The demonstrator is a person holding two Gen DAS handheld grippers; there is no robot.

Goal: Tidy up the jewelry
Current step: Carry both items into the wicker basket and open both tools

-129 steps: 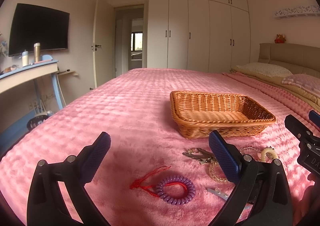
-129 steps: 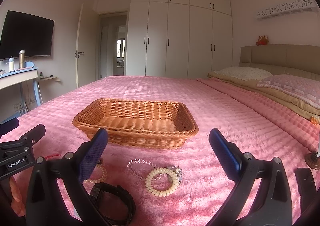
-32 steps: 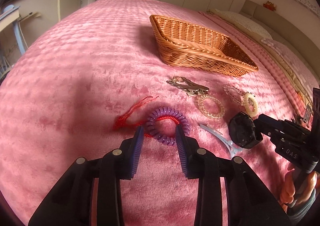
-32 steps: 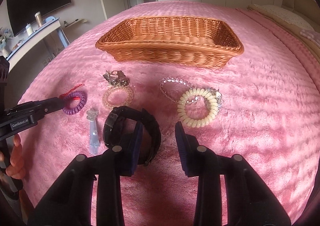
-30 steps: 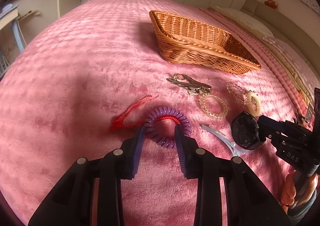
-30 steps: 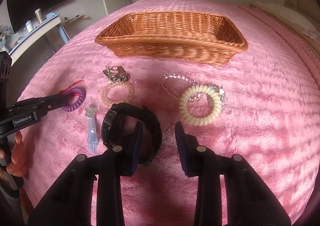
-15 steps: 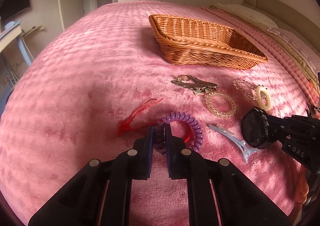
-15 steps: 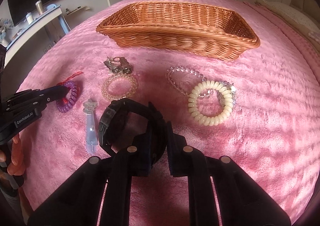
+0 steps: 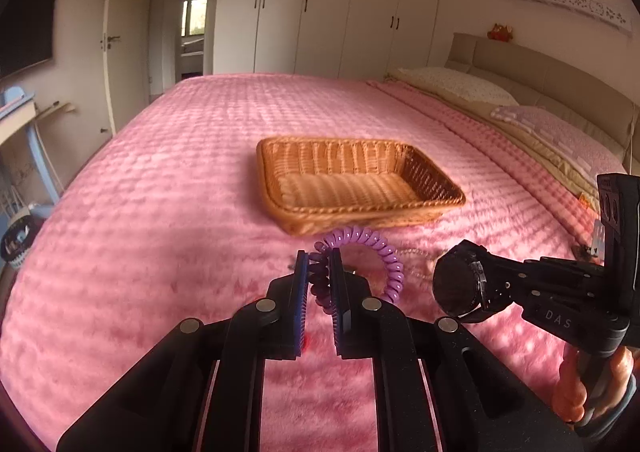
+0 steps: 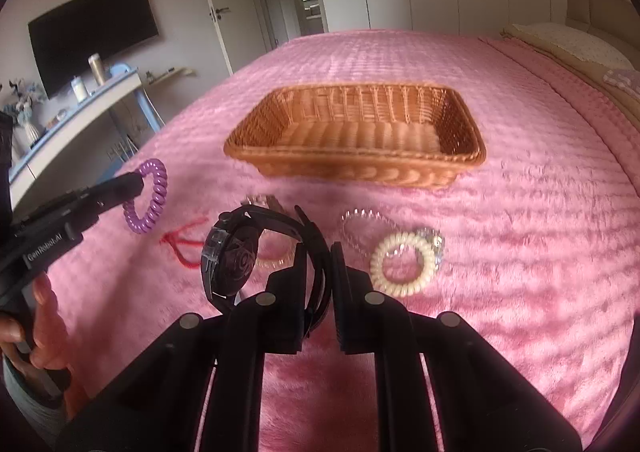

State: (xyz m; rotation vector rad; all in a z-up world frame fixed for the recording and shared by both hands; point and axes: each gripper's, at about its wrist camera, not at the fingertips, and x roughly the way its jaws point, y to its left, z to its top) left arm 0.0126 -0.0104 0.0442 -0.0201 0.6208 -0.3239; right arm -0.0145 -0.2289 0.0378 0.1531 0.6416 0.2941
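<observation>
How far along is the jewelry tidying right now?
Nothing is in the wicker basket yet. In hand: the left tool is shut on the purple coil tie, the right tool on the black watch, both off the bedspread. Left on it: the cream coil tie, clear bead bracelet, red string, and pieces behind the watch.

Left claw point(image 9: 319, 264) clamps purple coil tie point(image 9: 372, 252); right claw point(image 9: 460, 284) grips black watch point(image 9: 456, 286).
</observation>
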